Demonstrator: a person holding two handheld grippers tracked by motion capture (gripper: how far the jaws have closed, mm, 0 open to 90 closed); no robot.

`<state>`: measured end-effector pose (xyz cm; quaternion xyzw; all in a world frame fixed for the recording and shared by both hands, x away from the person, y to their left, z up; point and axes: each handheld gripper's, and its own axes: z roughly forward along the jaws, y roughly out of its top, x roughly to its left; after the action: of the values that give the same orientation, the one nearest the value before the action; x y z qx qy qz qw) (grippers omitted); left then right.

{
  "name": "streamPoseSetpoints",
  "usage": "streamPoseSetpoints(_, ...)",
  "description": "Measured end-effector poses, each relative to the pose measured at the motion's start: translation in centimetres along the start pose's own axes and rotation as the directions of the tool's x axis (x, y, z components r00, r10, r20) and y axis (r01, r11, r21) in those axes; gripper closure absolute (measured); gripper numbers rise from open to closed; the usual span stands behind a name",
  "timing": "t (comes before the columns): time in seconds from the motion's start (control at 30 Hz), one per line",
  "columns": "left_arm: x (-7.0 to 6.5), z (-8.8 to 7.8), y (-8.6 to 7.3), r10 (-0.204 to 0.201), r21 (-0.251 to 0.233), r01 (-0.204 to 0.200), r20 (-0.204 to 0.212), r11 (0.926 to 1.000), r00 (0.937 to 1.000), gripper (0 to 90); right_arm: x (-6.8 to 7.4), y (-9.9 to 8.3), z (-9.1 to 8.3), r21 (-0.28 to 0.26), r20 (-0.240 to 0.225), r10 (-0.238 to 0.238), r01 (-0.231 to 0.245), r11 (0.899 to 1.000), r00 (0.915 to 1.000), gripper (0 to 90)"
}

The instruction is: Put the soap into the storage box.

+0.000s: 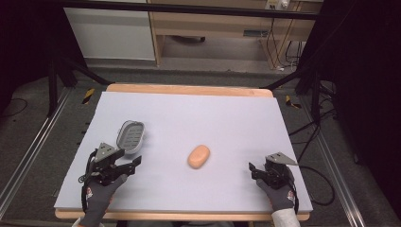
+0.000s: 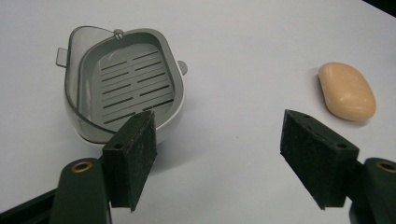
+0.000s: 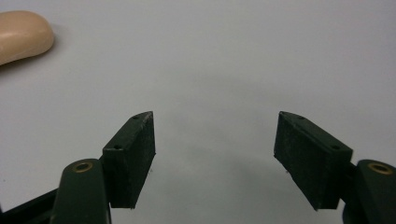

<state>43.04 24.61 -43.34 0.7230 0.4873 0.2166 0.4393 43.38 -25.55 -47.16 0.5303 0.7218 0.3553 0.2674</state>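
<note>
We are observing the peach-coloured oval soap bar lying near the middle of the pale lavender desk. It is lying between the two grippers and touching neither. The grey plastic soap dish with a slotted drain insert is sitting to the left of the bar, well apart from it.

The left gripper is standing with its fingers spread wide and gripping nothing. In the left gripper view, the dish is sitting just beyond the left finger, whose tip is overlapping the near rim, while the bar is lying beyond the right finger, up and to the right.

The right gripper is also standing with its fingers wide apart, and only bare desk is lying between them. In the right gripper view, the bar is lying far up at the left.

Both gloved hands are entering from the near edge of the desk. The left gripper is pointing rightward towards the bar, and the right gripper is pointing leftward towards it.

The bar is being cut off by the left edge in the right gripper view. We cannot tell whether the left finger is touching the dish rim or is hovering above it.
</note>
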Motion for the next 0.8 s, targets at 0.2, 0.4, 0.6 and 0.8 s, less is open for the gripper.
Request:
streamPoseSetpoints(0.2, -0.9, 0.1, 0.7, 0.007, -0.009, -0.007, 0.030, 0.9999, 0.9995, 26.8, 0.1, 0.0, 0.1, 0.006, 0.003, -0.003, 0.003, 1.000, 1.0000, 30.3)
streamPoseSetpoints(0.4, -1.5, 0.4, 1.6, 0.021, -0.016, -0.020, 0.043, 0.9997, 0.9989, 26.9, 0.1, 0.0, 0.1, 0.006, -0.006, 0.005, -0.005, 1.000, 1.0000, 30.7)
streamPoseSetpoints(0.6, -2.4, 1.1, 2.5, 0.036, -0.015, -0.035, 0.056, 0.9993, 0.9978, 27.1, 0.1, 0.1, 0.0, 0.006, -0.019, 0.002, -0.002, 1.000, 0.9998, 32.3)
streamPoseSetpoints(0.8, -3.3, 1.8, 3.4, 0.056, -0.011, -0.056, 0.066, 0.9984, 0.9962, 27.5, 0.2, 0.2, 0.0, 0.012, -0.031, -0.006, 0.007, 1.000, 0.9995, 36.4)
